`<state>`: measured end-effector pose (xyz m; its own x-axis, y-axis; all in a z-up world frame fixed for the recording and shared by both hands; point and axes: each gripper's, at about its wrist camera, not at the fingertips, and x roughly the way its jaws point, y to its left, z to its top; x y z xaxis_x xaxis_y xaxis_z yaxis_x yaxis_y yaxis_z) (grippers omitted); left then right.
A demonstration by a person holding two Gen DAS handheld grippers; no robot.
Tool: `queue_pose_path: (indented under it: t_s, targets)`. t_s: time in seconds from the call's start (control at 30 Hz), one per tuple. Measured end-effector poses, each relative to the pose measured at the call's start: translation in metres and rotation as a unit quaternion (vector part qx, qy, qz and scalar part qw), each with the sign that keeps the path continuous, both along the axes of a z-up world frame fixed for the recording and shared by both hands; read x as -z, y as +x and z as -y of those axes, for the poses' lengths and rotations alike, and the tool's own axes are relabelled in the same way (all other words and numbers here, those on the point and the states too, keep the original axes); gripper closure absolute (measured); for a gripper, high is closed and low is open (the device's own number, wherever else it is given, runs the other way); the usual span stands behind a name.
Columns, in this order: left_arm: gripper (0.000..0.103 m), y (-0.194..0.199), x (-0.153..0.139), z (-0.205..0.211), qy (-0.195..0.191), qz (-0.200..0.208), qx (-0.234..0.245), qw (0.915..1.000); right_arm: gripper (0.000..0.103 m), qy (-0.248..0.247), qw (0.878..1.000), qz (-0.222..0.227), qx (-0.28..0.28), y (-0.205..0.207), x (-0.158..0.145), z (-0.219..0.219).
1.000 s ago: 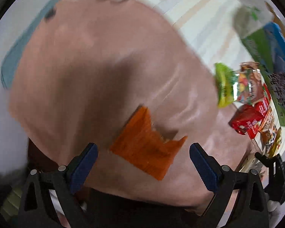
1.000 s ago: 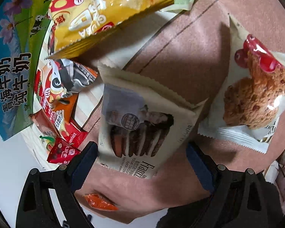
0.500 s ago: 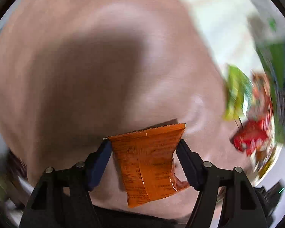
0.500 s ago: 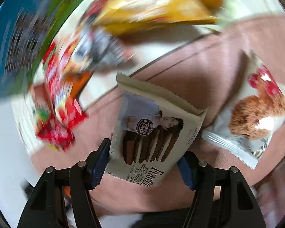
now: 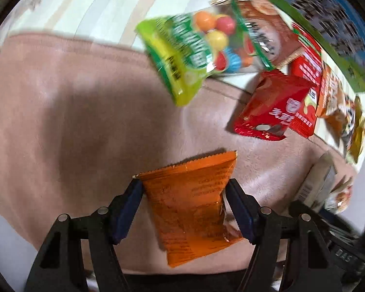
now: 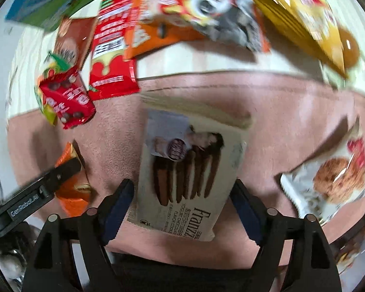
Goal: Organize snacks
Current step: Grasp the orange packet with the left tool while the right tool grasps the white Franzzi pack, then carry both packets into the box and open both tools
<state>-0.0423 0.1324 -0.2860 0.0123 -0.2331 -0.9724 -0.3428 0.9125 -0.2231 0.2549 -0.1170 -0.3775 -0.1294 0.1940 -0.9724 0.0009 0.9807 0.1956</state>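
Where motion blurs, unreadable snack wrappers point(image 5: 231, 39)

Left claw point(image 5: 185, 208) squeezing an orange snack bag point(image 5: 194, 209) over a pink cloth point(image 5: 73, 121), green candy bag point(image 5: 182, 56) and red packet point(image 5: 272, 112) beyond

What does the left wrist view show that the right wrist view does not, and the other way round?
Only the left wrist view shows the orange packet's printed face, pinched by the left gripper, and the clear window of coloured balls in the green candy bag.

Only the right wrist view shows the front of the Franzzi cookie pack between the opening jaws of the right gripper, and the yellow chip bag.

Both show the pink mat, the small red packet and the blue-green carton.
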Motion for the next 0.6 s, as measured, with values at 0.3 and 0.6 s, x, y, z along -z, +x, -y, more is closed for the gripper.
queue_pose_path:
  t_s: [0.3,0.6]
  targets:
    - [0.034,-0.022,0.026,0.002,-0.013,-0.042,-0.047,0.9979,0.023,0.021,0.998,-0.017,0.054,-0.006,-0.001,0.033]
    - [0.053,-0.015,-0.003,0.057,0.041,0.014,0.022,0.9988,0.042,0.016,1.000,0.019,0.018,-0.025,-0.019,0.034]
